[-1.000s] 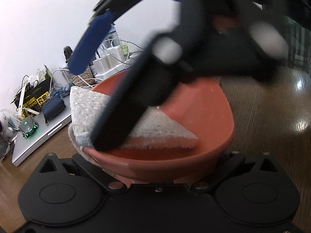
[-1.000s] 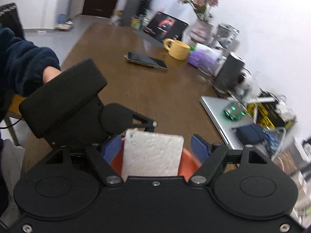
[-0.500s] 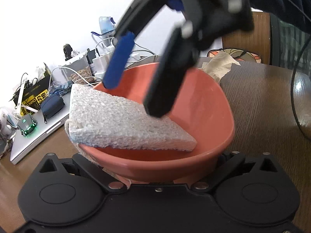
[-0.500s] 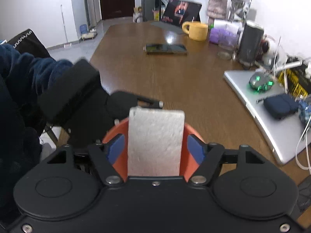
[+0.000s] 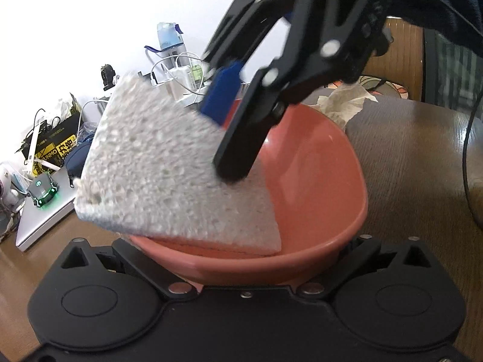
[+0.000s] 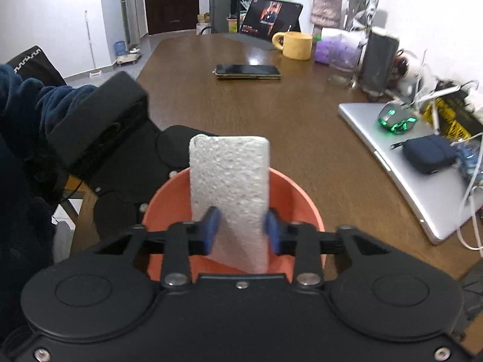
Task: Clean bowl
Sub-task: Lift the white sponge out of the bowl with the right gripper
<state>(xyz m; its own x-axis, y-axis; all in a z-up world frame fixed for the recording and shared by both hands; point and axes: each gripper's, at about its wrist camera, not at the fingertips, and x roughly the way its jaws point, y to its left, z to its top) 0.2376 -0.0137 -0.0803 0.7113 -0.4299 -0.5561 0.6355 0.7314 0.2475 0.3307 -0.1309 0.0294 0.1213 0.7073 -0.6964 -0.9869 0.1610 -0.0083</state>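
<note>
An orange-red bowl (image 5: pixel 317 187) fills the left wrist view, gripped at its near rim by my left gripper (image 5: pixel 241 274), whose fingertips are hidden under it. A white sponge (image 5: pixel 169 175) lies tilted in the bowl, its far end raised above the rim. My right gripper (image 6: pixel 241 232) is shut on the sponge (image 6: pixel 229 178), its blue pads pressing both long sides over the bowl (image 6: pixel 295 202). In the left wrist view the right gripper (image 5: pixel 232 138) comes down from above onto the sponge.
The brown wooden table (image 6: pixel 271 108) carries a phone (image 6: pixel 247 71), a yellow mug (image 6: pixel 294 45), a silver laptop (image 6: pixel 401 166) with a lit mouse (image 6: pixel 395 119) and a dark pouch (image 6: pixel 428 154). Cables and chargers (image 5: pixel 178 75) sit behind. Crumpled paper (image 5: pixel 344 102) lies beyond the bowl.
My right gripper has closed on the sponge and lifted its far end out of the bowl. The bowl stays held in my left gripper.
</note>
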